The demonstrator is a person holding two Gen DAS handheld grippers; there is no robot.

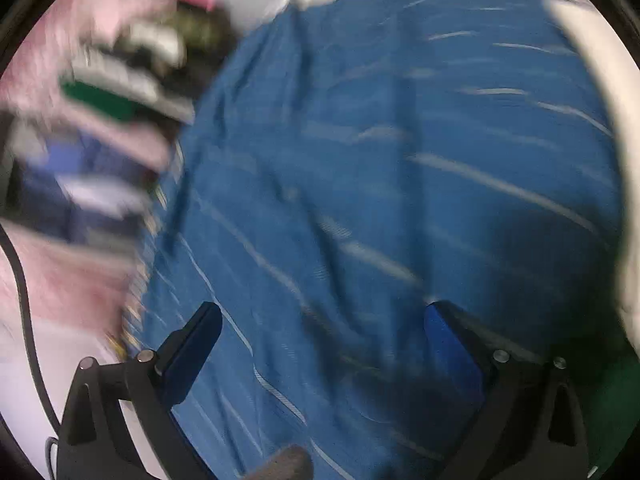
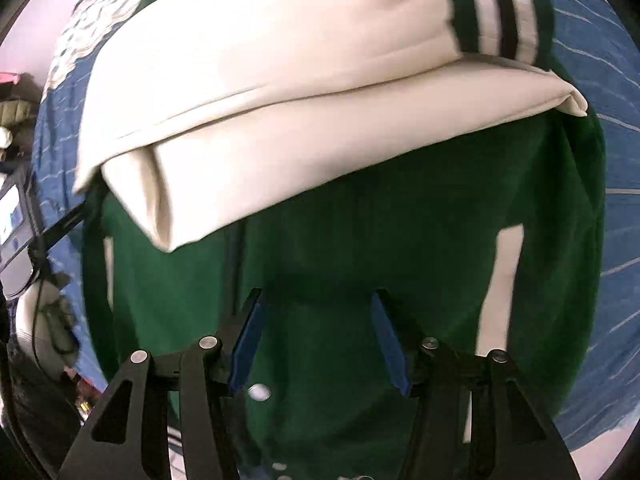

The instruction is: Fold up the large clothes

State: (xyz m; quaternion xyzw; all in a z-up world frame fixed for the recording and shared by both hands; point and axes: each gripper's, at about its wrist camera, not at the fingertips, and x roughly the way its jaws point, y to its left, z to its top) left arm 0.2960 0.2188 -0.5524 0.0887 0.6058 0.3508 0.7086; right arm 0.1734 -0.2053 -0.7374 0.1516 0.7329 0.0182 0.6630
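Landmark: green jacket [image 2: 360,240], lying flat on a blue striped sheet [image 2: 600,160].

Right wrist view: the jacket fills most of the frame. Its two cream sleeves [image 2: 280,92] are folded across the body, one stacked on the other, running from lower left to upper right. The upper sleeve ends in a green cuff with white and black stripes [image 2: 500,4] at the jacket's far right. A white snap button [image 2: 259,392] shows on the jacket front at its near edge.

Right gripper [image 2: 316,300]: points steeply down over the jacket's green body, on the near side of the sleeves. Jaws stand moderately apart, blue pads [image 2: 390,344] bare, nothing between them, no cloth pinched.

Left wrist view: heavily motion-blurred. Left gripper [image 1: 320,316] is over bare sheet [image 1: 360,160], to one side of the jacket; only a cream strip [image 1: 592,92] of the jacket shows at the right edge. Jaws wide, empty. Blurred clutter [image 1: 120,92] lies beyond the sheet's left edge; not identifiable.
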